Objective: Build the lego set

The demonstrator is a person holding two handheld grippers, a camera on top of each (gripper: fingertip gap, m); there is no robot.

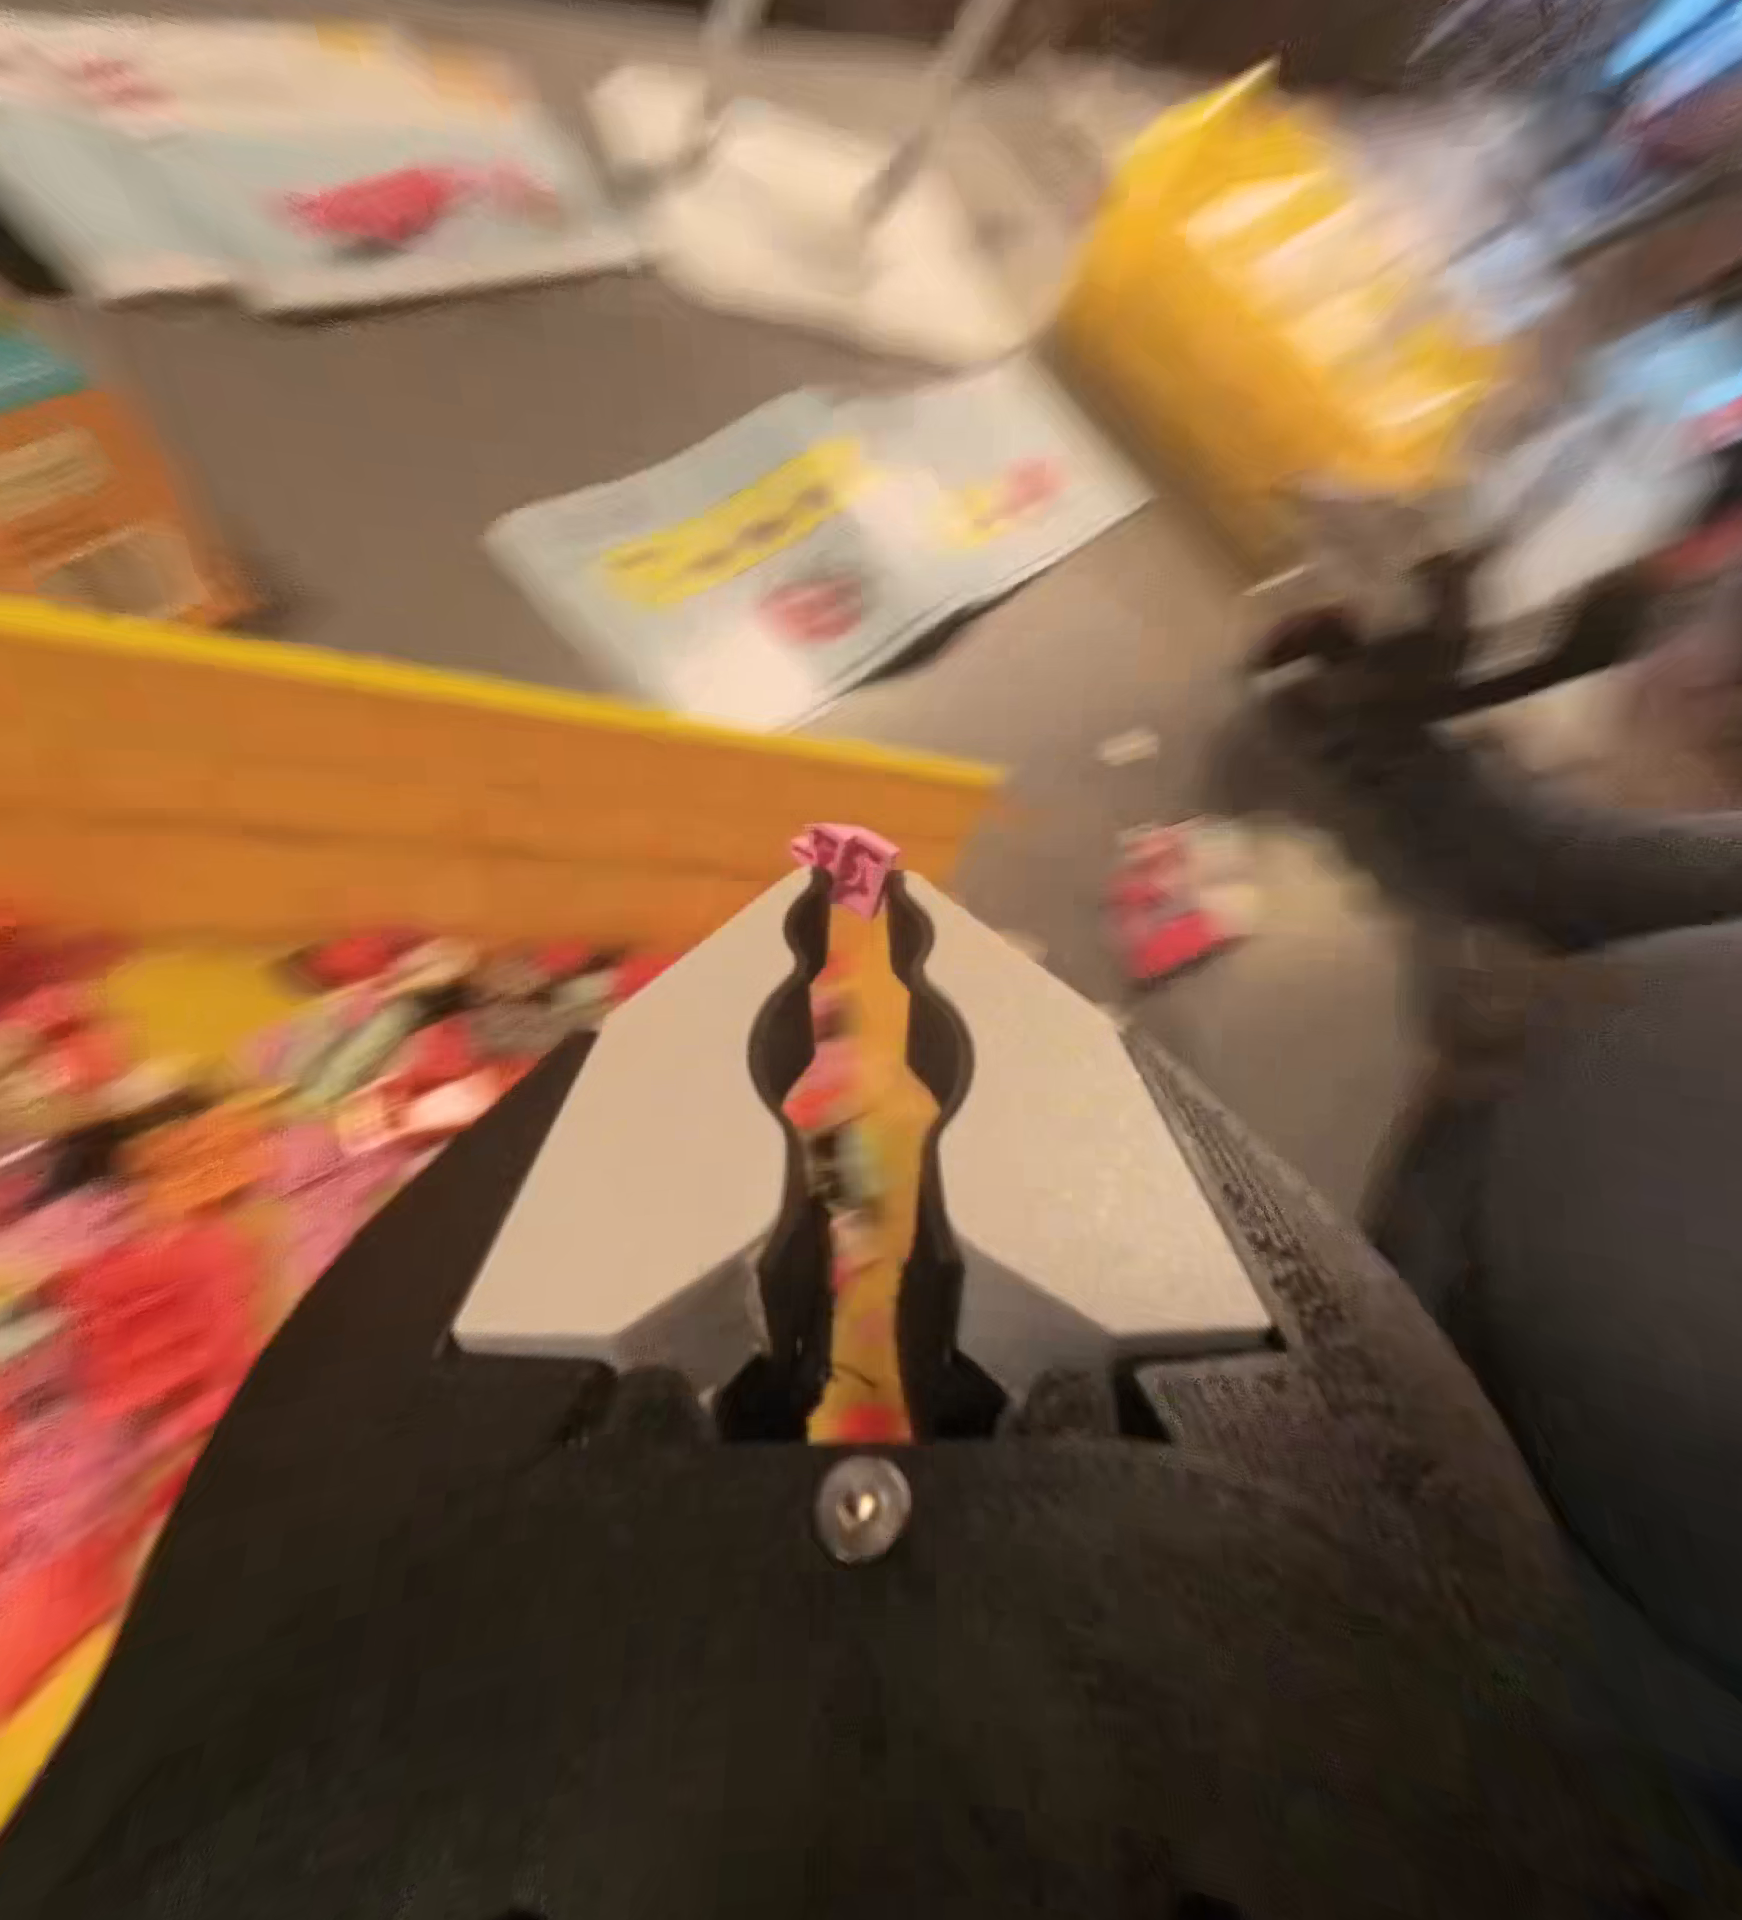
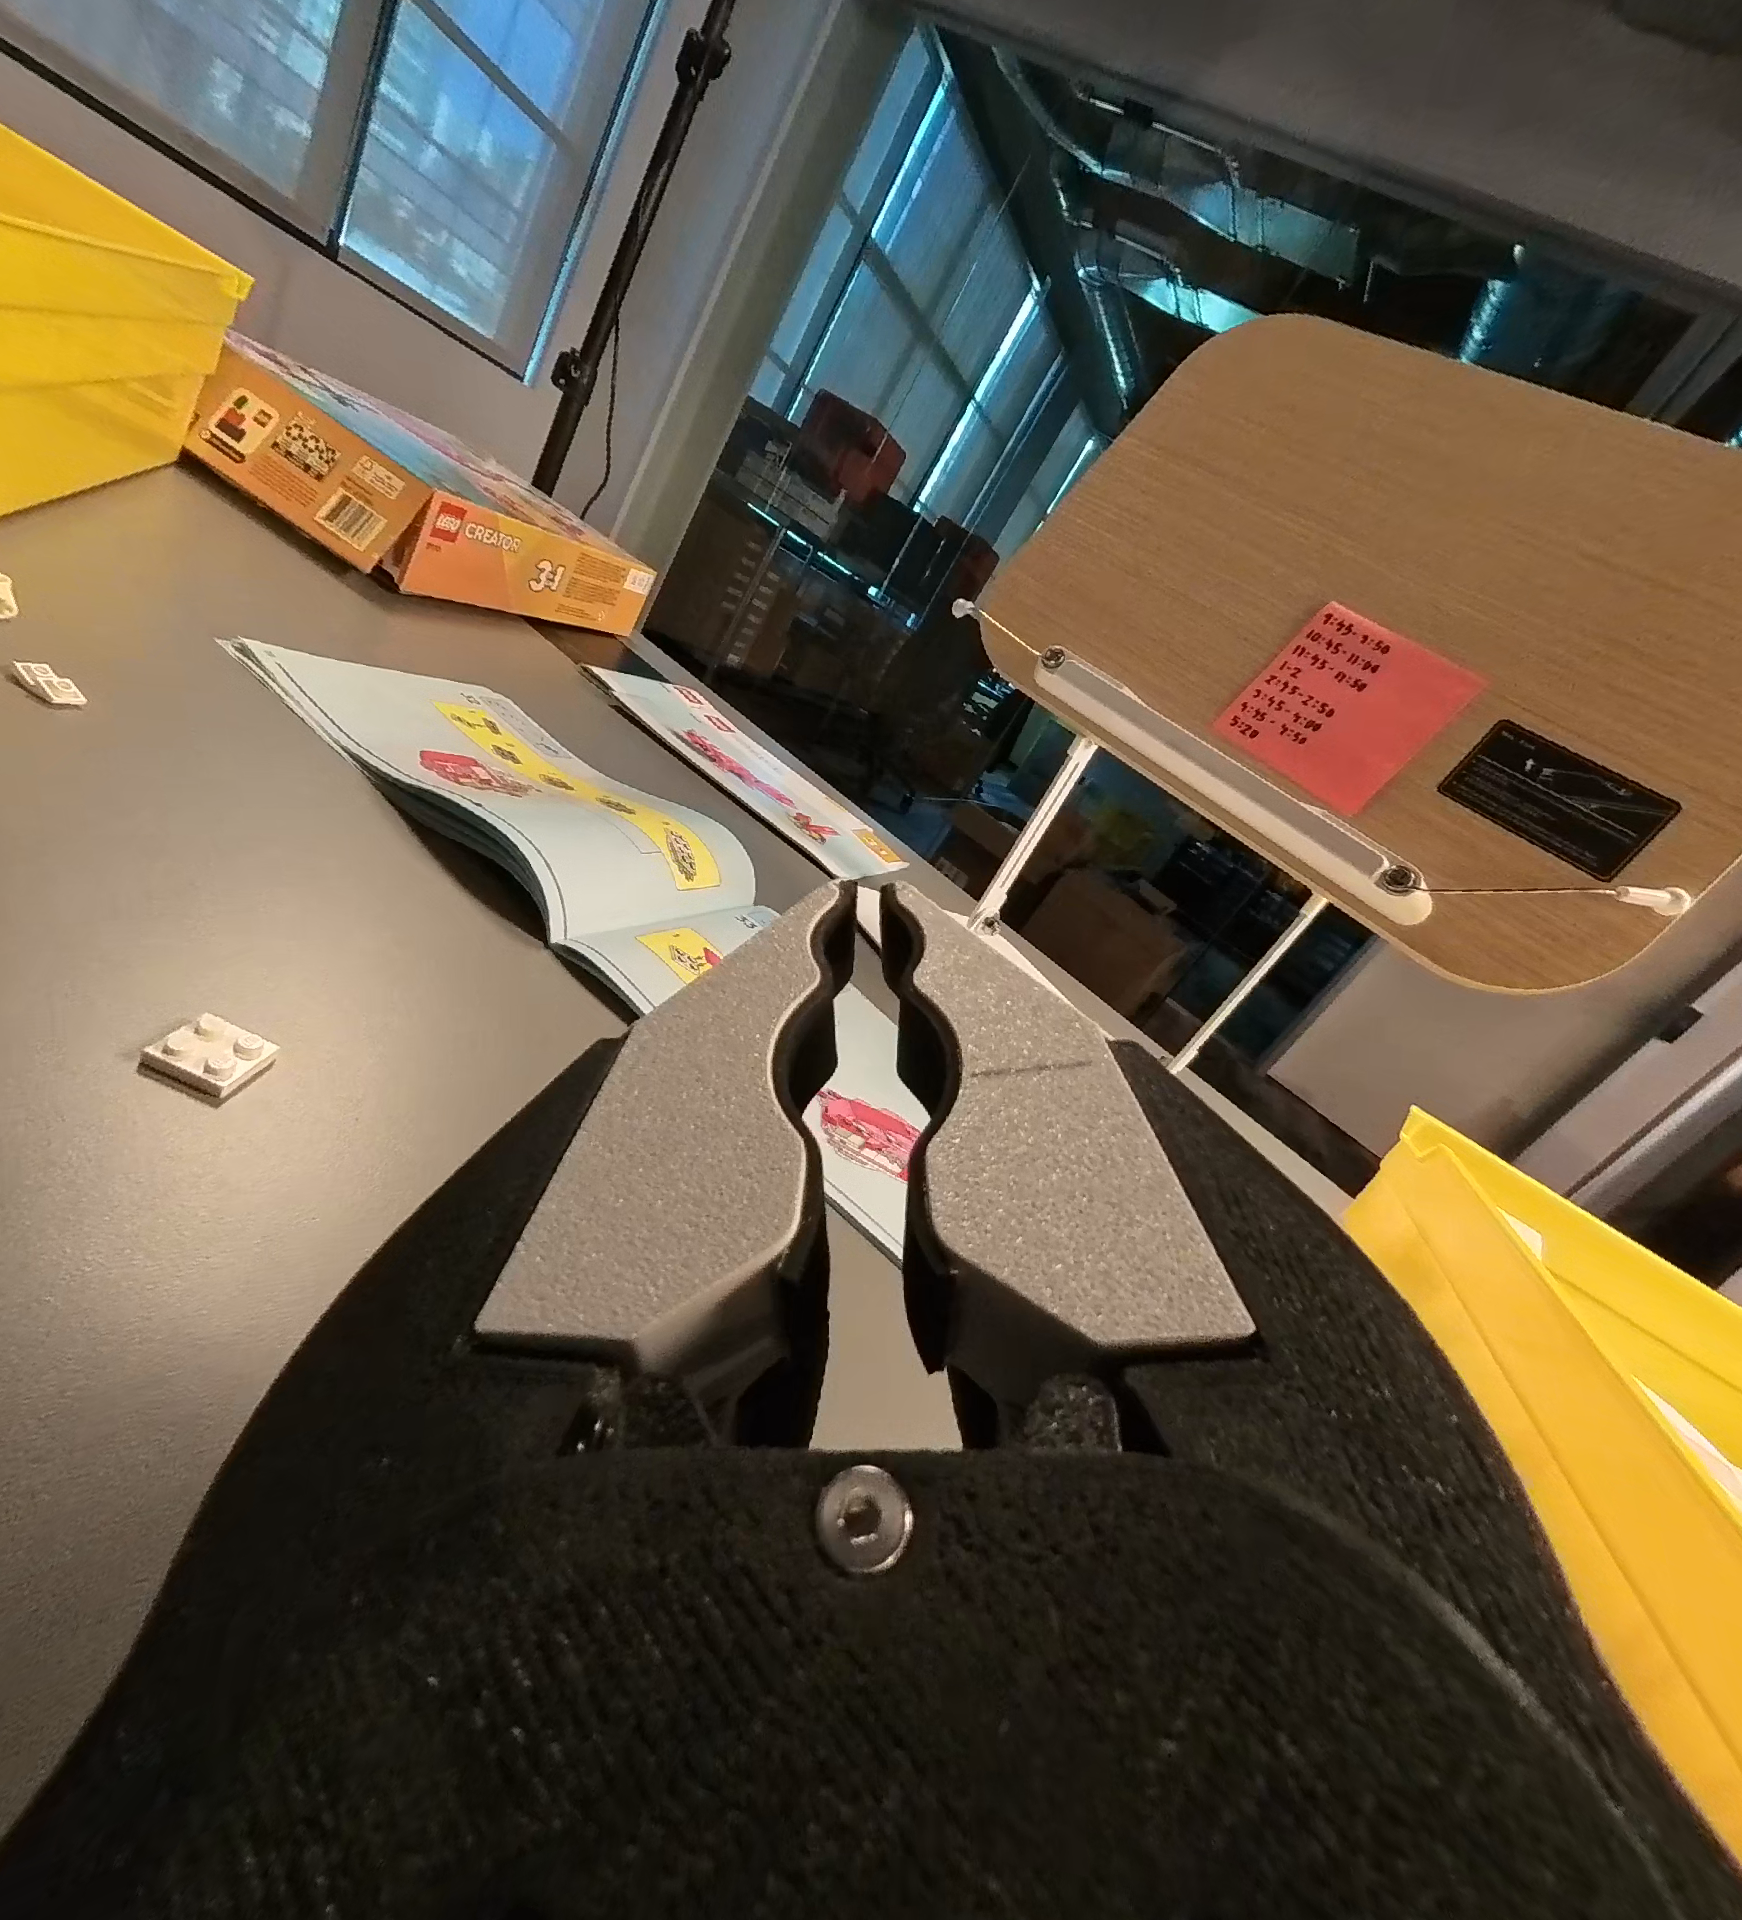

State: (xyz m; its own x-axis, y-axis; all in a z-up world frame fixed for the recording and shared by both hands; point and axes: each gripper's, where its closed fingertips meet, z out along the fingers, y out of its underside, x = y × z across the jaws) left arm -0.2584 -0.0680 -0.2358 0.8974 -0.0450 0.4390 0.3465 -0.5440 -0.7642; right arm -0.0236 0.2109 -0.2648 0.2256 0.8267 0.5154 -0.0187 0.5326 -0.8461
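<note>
The left gripper [image 1: 851,883] is pinching a small pink brick [image 1: 846,868] right at its fingertips, both tips pressing on the piece from either side. It is hanging above the edge of a yellow bin [image 1: 431,800] holding a blurred jumble of red, pink and yellow pieces [image 1: 119,1195]. Beyond it, an open instruction booklet [image 1: 825,530] is lying on the grey table [image 1: 379,436], though that whole view is smeared.

The right gripper [image 2: 868,896] is sitting almost fully clenched, only a thin slit showing between its tips and nothing caught in it. It is pointing over the open booklet [image 2: 534,810], with a white plate piece [image 2: 210,1057] lying to its left, an orange box [image 2: 410,499] farther back, and another yellow bin [image 2: 1625,1403] just beside it on the right.
</note>
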